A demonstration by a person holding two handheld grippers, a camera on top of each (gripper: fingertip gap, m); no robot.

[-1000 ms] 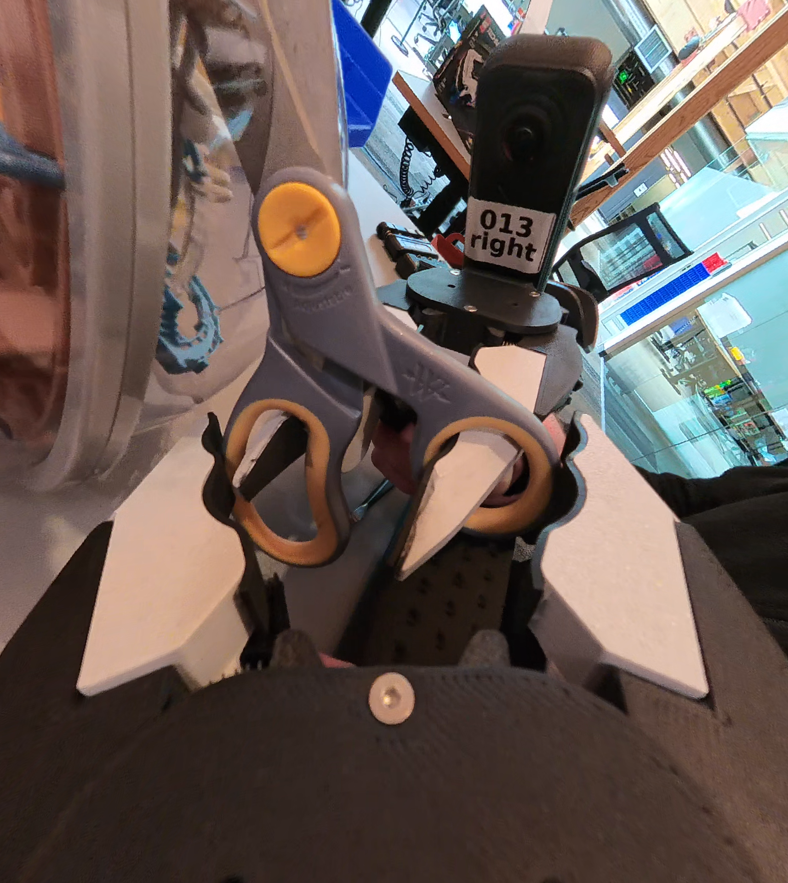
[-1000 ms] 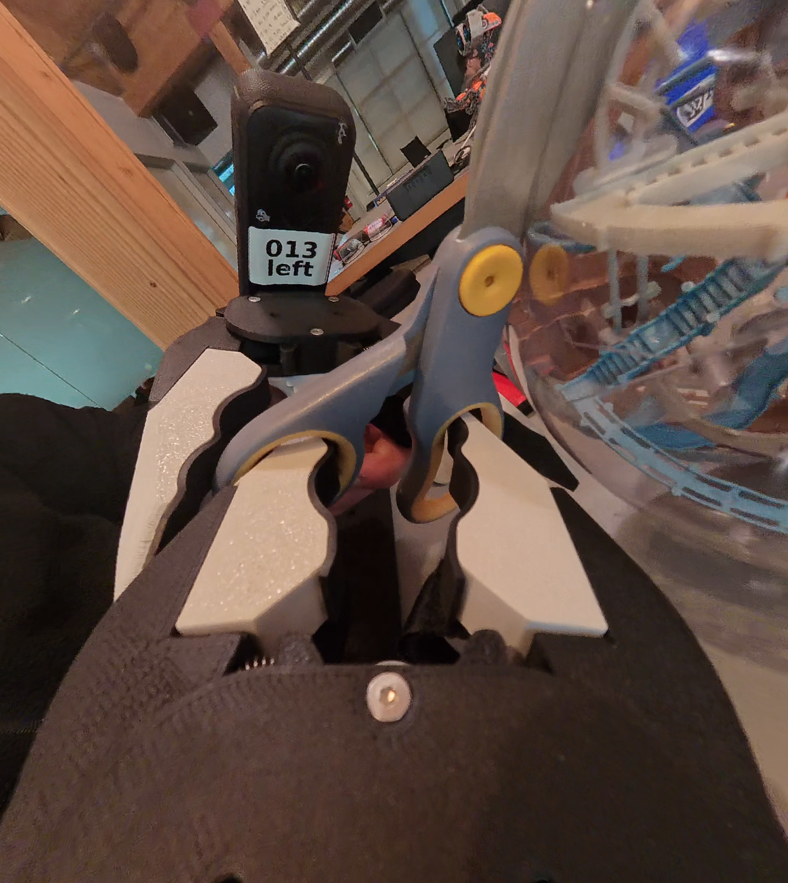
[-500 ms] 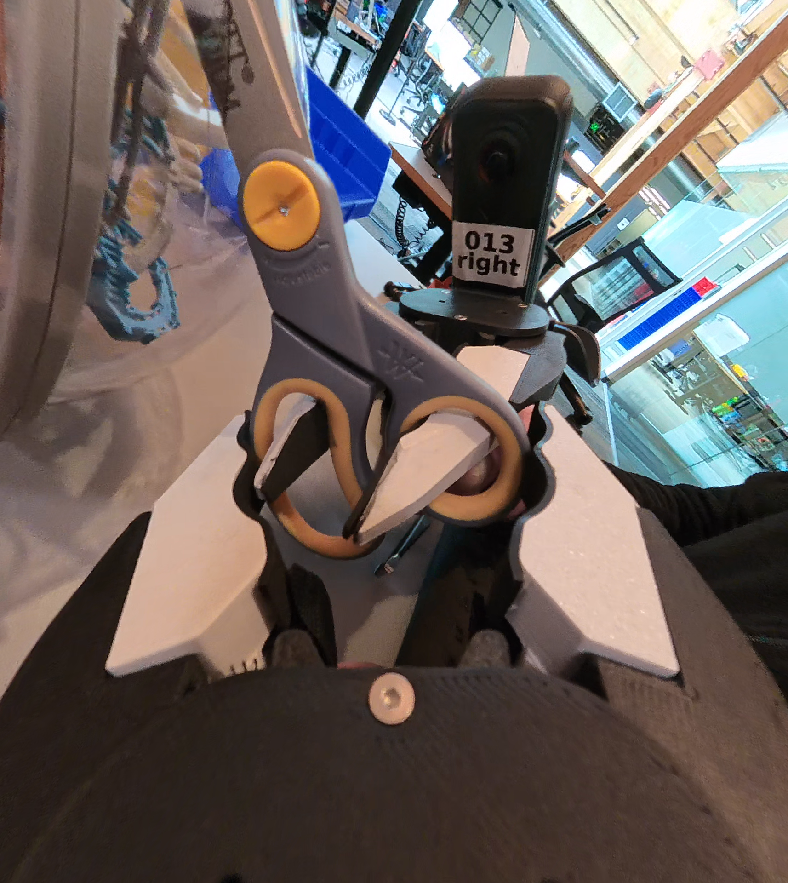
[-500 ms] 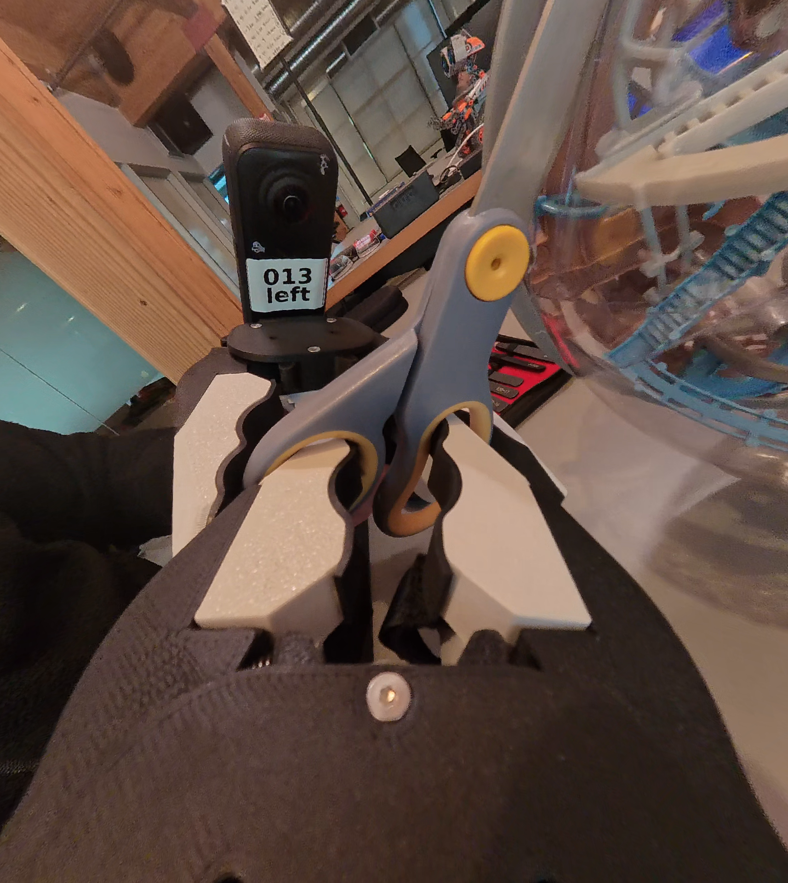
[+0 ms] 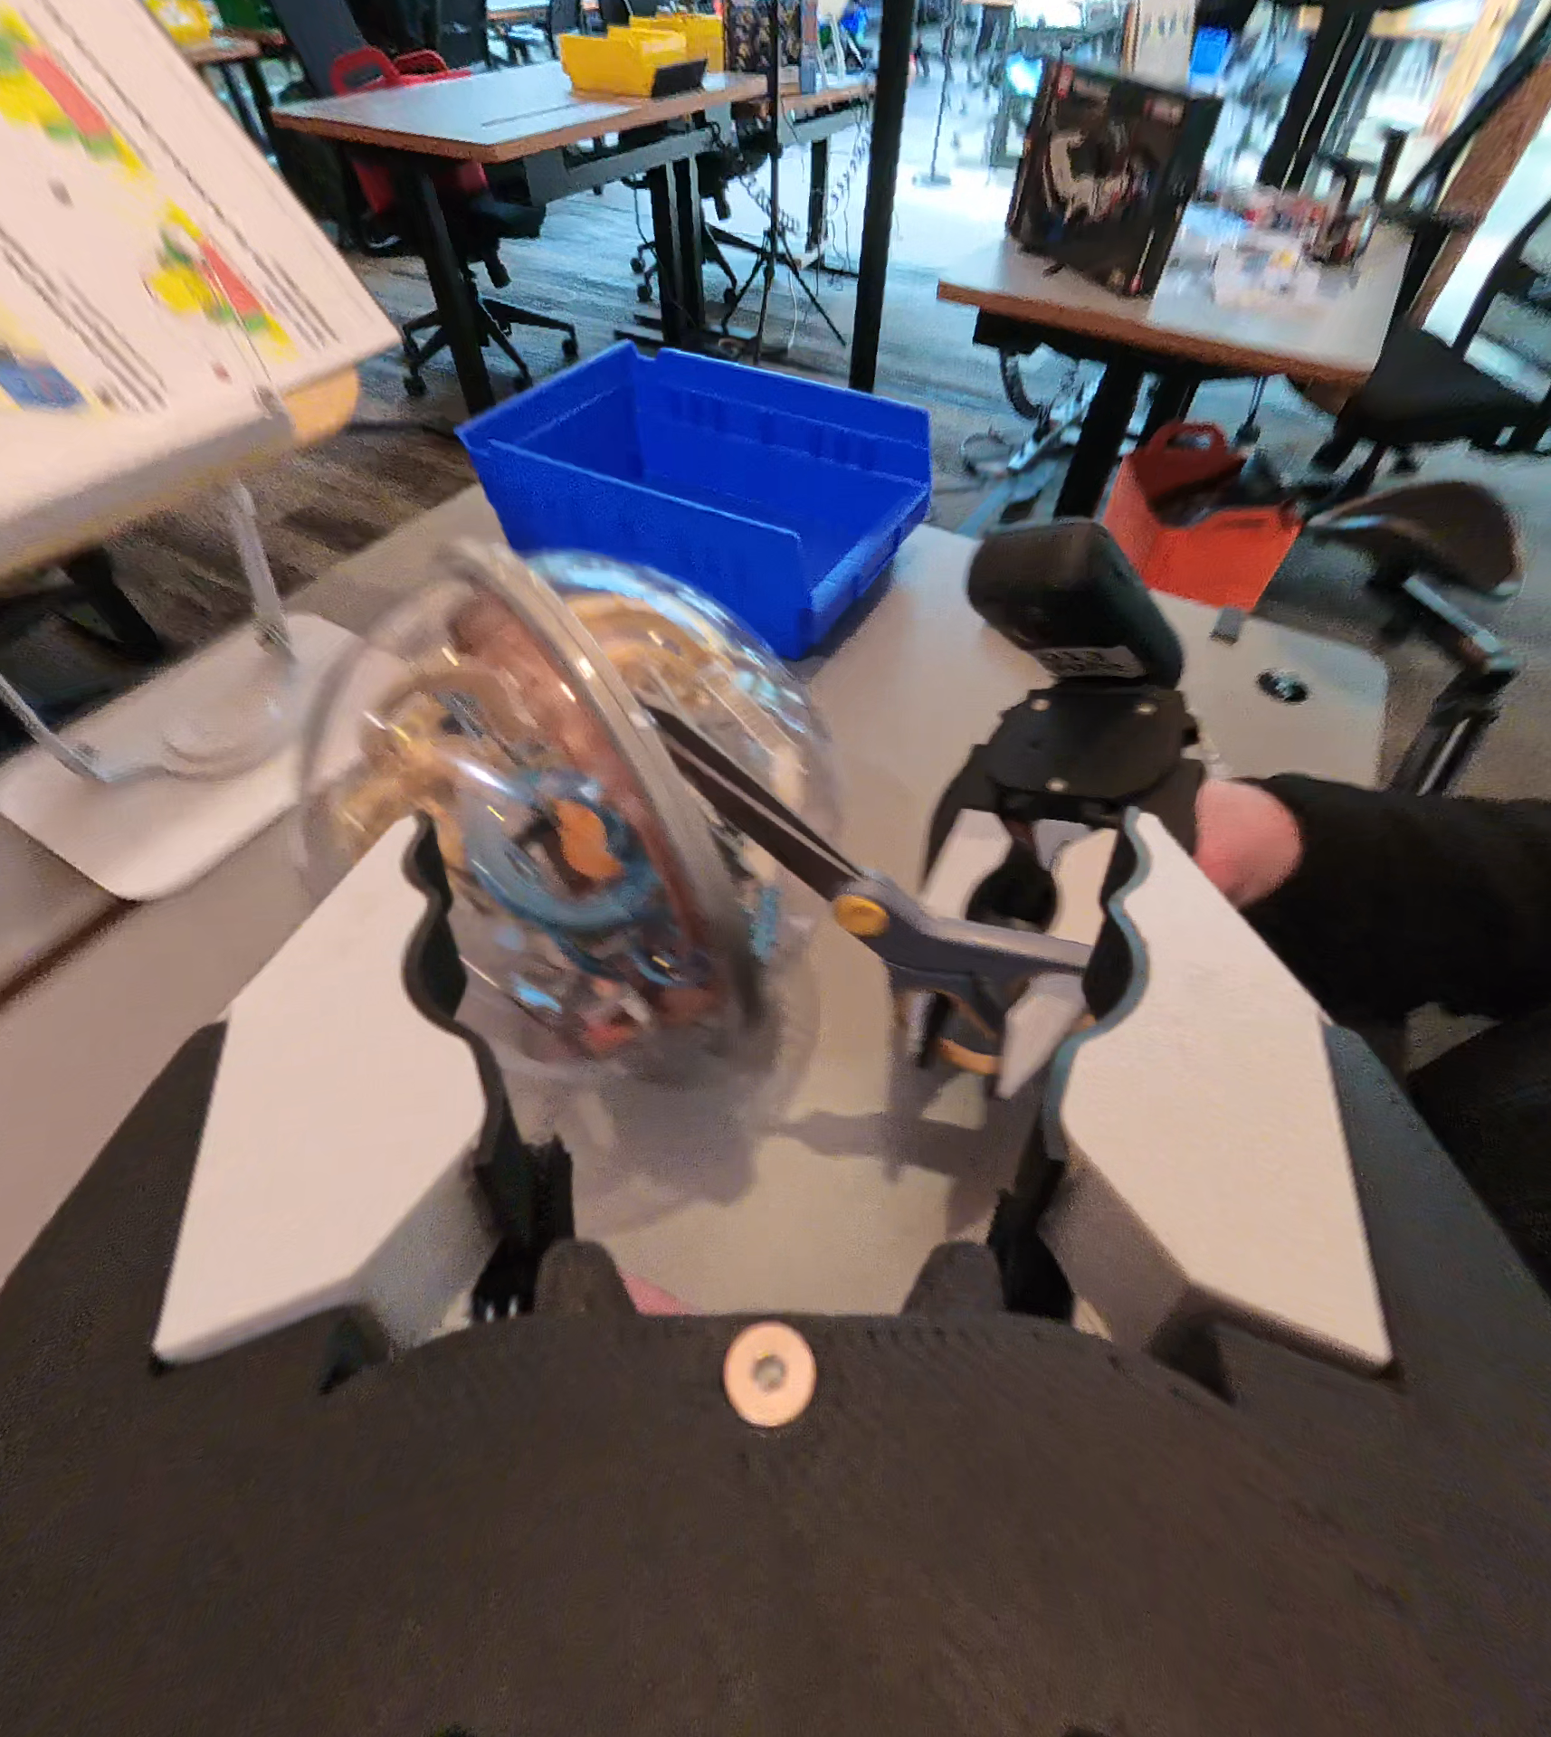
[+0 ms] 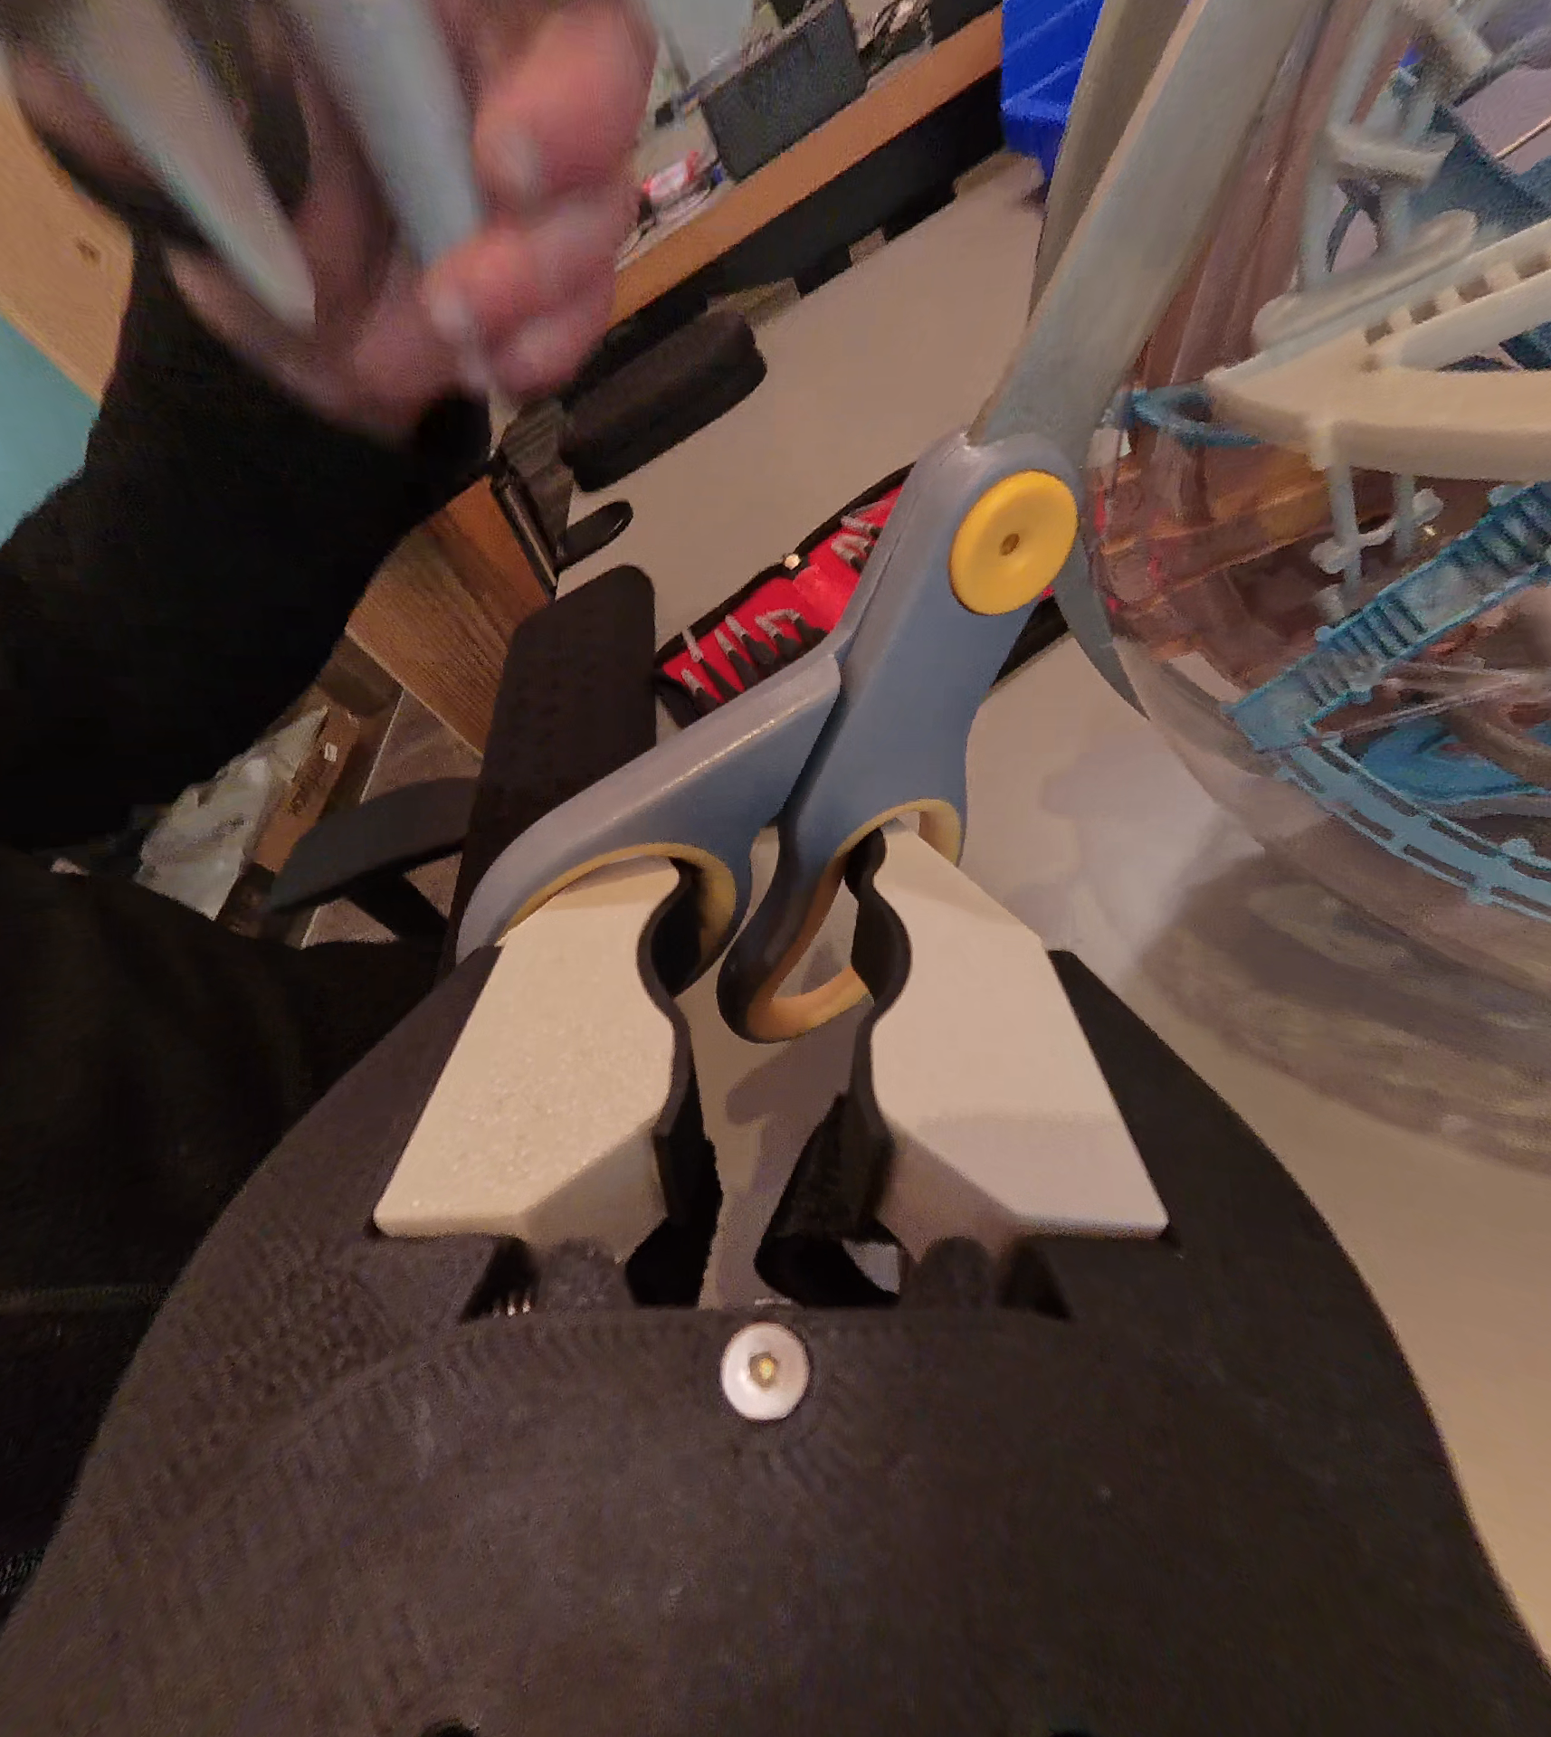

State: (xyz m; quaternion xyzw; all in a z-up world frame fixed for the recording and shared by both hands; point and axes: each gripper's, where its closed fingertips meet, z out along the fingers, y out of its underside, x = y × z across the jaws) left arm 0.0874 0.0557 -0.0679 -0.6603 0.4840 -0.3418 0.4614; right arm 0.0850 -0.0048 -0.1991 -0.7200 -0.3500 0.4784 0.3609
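Note:
My right gripper (image 6: pixel 791 865) is shut on a pair of grey-blue scissors (image 6: pixel 894 705) with a yellow pivot. One finger sits in each handle loop. The scissor blades rest against a clear plastic maze ball (image 6: pixel 1411 564) on the grey table. In the left wrist view my left gripper (image 5: pixel 772 846) is wide open and empty, held back from the table. The ball (image 5: pixel 565 827) lies ahead between its fingers. The scissors (image 5: pixel 932 940) and the right gripper (image 5: pixel 997 949) are just to the right. The left gripper shows blurred at the top left of the right wrist view (image 6: pixel 283 188).
A blue bin (image 5: pixel 706 489) stands on the table (image 5: pixel 941 639) behind the ball. A white printed board on a stand (image 5: pixel 95 282) is at the left. A red tool case (image 6: pixel 772 620) lies beyond the scissors. Desks and chairs fill the room behind. My hands' fingertips stand some 15 cm from each other.
My left gripper has let go of the scissor handles, opened wide and pulled back and up. My right gripper still holds the scissors by the loops against the ball.

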